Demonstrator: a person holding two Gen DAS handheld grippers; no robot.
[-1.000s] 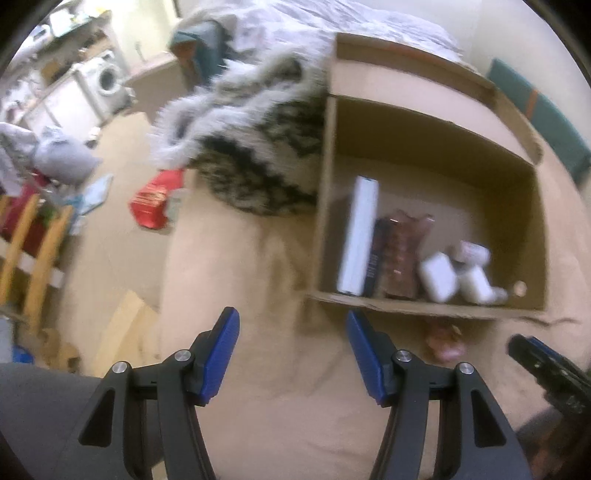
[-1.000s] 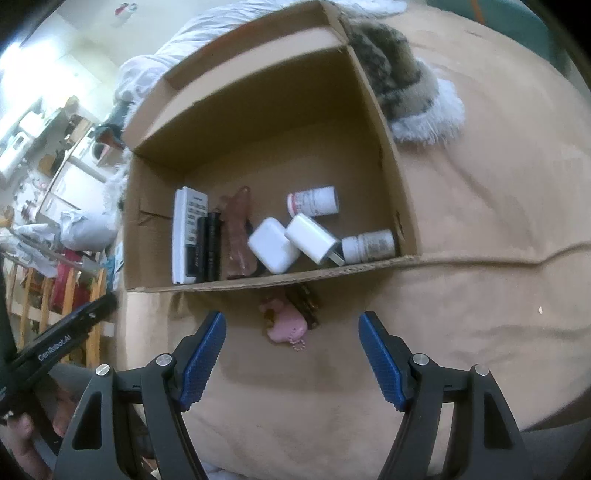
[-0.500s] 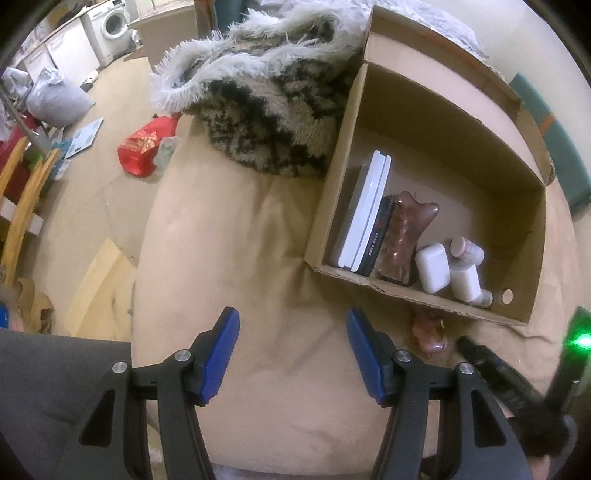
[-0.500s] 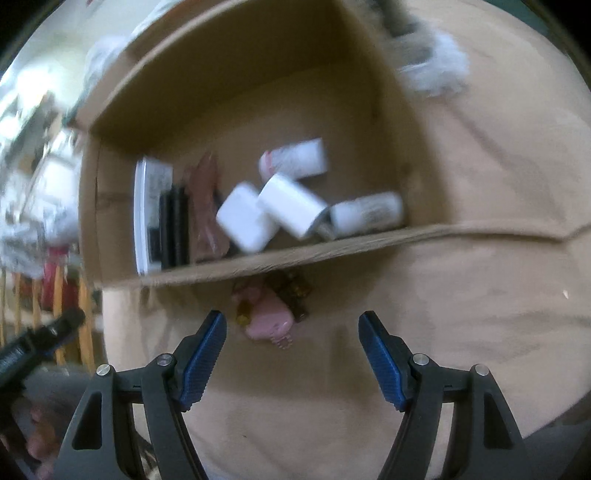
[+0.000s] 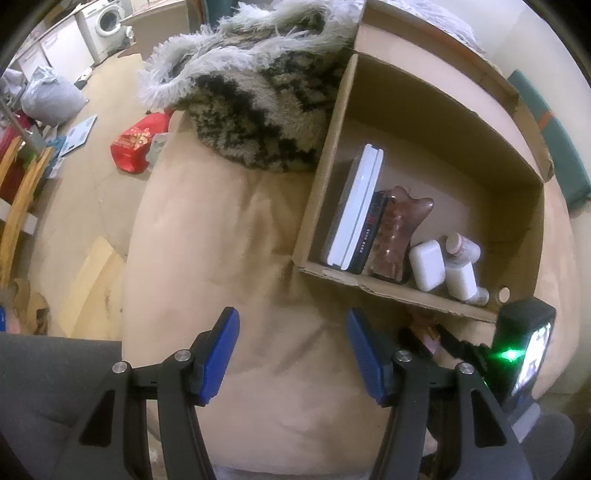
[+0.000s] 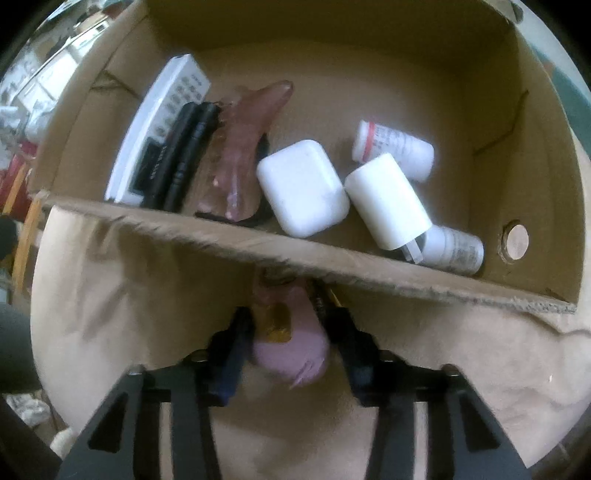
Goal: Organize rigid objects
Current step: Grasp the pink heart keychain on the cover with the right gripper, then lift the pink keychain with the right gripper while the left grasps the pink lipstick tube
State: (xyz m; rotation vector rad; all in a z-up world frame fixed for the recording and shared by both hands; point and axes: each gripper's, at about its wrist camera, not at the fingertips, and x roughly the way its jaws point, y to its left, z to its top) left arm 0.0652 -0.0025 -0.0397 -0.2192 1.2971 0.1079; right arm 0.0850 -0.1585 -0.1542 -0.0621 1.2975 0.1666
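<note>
Right wrist view looks down on the right tool point(image 6: 291, 343), whose blue-padded fingers point(image 6: 231, 354) stand on either side of a pink trinket point(image 6: 295, 350) lying on tan bedding point(image 6: 110, 295) just outside the near wall of a cardboard box point(image 6: 332, 266). The fingers flank the trinket closely, but motion blur hides whether the pads touch it, so I cannot tell if it is gripped. A small dark item point(image 6: 321, 299) lies against the trinket, partly under the box edge.

Inside the box, along the left wall, a white remote control point(image 6: 162, 122) stands on edge, with two black slim objects point(image 6: 181, 158) beside it and a brownish translucent comb-like piece point(image 6: 243, 147) leaning next to them. Toward the middle lies a white earbud-style case point(image 6: 303, 188), then a white plug adapter point(image 6: 388, 203), with one white pill bottle point(image 6: 395, 147) behind it and another point(image 6: 454, 251) near the front right corner.

Left wrist view shows the left tool point(image 5: 291, 354) held wide open above the bedding, grasping nothing, well to the left of the box point(image 5: 406, 291). A shaggy black-and-cream throw point(image 5: 258, 99) rests against the box's left wall. On the floor beyond lie a red bag point(image 5: 136, 146) and a grey sack point(image 5: 48, 96), with a washing machine point(image 5: 105, 27) further back.
</note>
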